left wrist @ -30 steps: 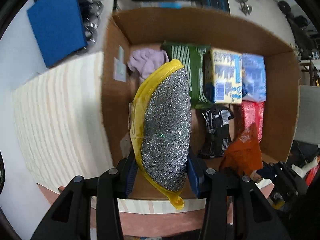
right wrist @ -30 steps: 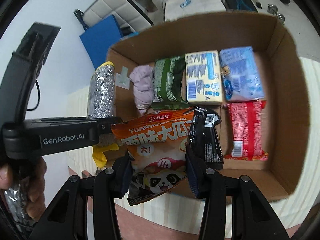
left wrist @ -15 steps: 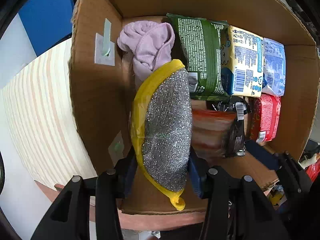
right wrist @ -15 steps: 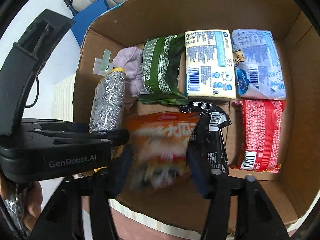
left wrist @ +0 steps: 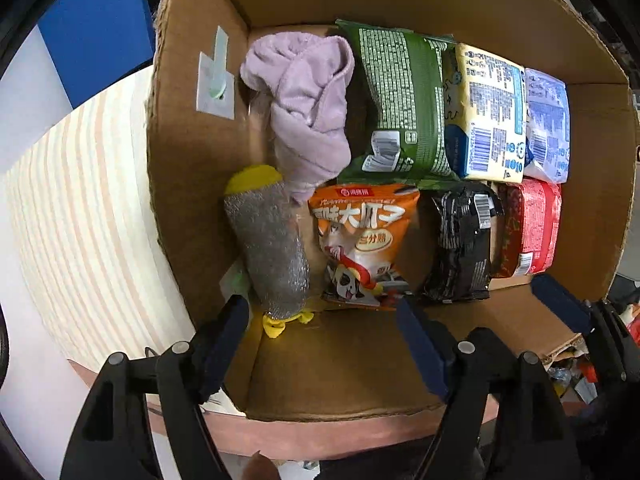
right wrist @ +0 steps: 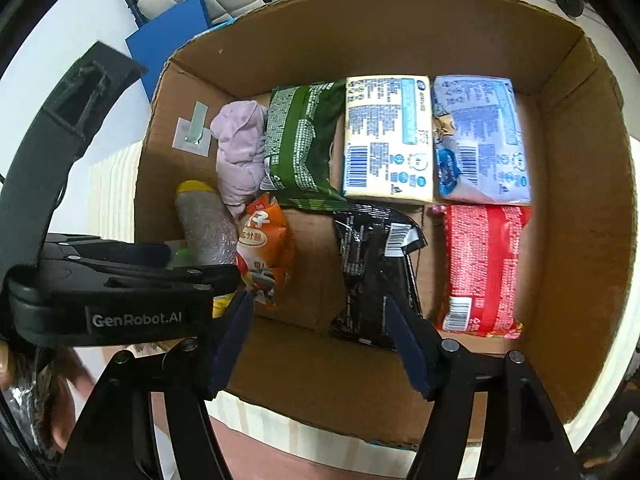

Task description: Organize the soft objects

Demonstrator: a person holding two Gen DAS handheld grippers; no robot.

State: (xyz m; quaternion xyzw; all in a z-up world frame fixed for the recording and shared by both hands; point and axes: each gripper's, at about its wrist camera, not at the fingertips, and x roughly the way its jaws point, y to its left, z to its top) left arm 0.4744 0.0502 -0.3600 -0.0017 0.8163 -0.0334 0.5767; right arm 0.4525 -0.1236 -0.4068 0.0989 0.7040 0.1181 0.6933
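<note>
Off the left fingertip of the left gripper [left wrist: 324, 320], the silver scrubber in its yellow sleeve [left wrist: 268, 248] lies in the cardboard box [left wrist: 192, 152], leaning on the box's left wall, its yellow tail just ahead of that fingertip. The jaws have just been opening and stand wide with nothing pressed between them, so the scrubber is released. Just ahead of the gap and a little right lies the orange snack bag [left wrist: 364, 240], flat on the floor beside the scrubber.

The right gripper [right wrist: 320, 320] has also just been opening; its jaws are wide and empty, with the orange bag past its left fingertip and the black packet [right wrist: 372, 264] lying ahead between the fingers, untouched as far as I can tell. Further ahead sit the lilac cloth [right wrist: 240, 148], green pack [right wrist: 300, 144], yellow pack [right wrist: 388, 140] and blue pack [right wrist: 480, 140], with the red pack [right wrist: 484, 264] to the right.

Both items appear to be placed. A clean finish means lifting both grippers straight up, jaws wide, so neither fingertip snags the yellow tail or drags a packet.
</note>
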